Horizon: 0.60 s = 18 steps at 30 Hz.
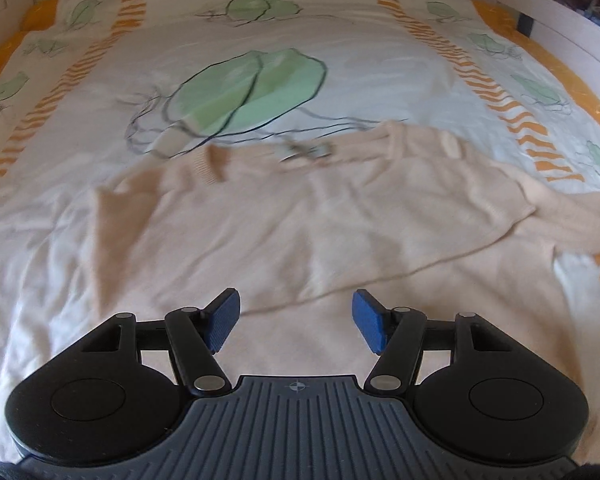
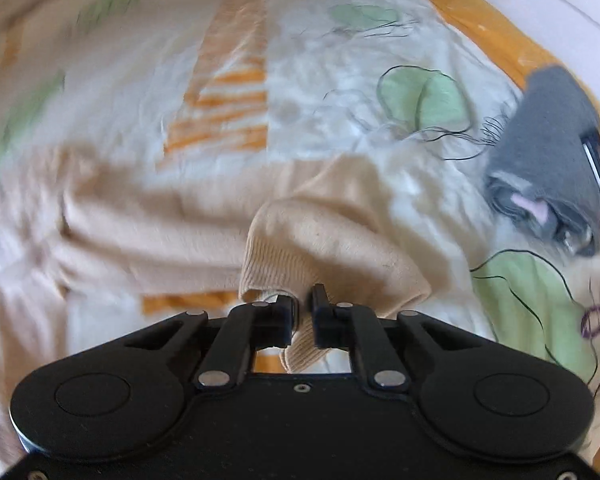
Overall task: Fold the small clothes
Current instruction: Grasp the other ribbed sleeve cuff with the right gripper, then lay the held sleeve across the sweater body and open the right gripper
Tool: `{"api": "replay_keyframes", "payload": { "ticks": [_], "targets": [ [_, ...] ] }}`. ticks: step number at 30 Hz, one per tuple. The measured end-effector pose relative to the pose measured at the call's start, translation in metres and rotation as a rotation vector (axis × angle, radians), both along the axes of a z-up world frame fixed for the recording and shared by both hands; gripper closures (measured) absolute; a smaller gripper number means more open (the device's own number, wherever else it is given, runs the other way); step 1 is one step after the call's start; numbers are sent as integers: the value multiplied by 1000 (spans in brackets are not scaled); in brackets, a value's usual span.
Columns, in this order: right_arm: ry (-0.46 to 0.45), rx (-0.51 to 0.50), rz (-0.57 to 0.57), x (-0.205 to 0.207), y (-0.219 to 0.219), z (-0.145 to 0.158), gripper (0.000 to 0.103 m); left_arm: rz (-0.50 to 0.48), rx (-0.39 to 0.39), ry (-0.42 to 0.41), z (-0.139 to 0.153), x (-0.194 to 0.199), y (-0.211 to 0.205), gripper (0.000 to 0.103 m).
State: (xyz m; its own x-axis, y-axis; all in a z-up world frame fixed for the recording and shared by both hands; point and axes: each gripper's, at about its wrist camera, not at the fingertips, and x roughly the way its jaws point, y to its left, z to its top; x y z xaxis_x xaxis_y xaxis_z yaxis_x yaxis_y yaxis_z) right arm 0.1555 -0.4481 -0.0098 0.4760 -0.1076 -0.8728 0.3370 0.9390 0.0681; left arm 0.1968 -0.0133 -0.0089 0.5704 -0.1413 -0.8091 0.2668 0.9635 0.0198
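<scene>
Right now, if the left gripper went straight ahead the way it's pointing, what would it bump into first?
Probably the beige sweater. The left gripper is open with nothing between its pads, and the sweater lies spread on the bed right ahead of it.

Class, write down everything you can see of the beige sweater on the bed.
The beige sweater is a soft, fine knit with ribbed cuffs and neckline. It lies spread and rumpled on the patterned bedspread, one sleeve folded across the body. The right gripper is shut on a ribbed cuff, lifting that sleeve. The left gripper hangs open above it, not touching.
</scene>
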Motion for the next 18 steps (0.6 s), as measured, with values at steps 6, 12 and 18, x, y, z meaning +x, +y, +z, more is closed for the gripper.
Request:
{"api": "replay_keyframes", "payload": {
  "ticks": [6,12,18],
  "targets": [
    [-146,77,-6,6,4,80,94,9,-8,1,3,-11,32,42],
    [-269,190,93,33,47,149,94,37,-79,5,5,-19,55,42],
    [-351,343,281,70,132,190,94,58,-105,13,1,-24,71,42]
  ]
}}
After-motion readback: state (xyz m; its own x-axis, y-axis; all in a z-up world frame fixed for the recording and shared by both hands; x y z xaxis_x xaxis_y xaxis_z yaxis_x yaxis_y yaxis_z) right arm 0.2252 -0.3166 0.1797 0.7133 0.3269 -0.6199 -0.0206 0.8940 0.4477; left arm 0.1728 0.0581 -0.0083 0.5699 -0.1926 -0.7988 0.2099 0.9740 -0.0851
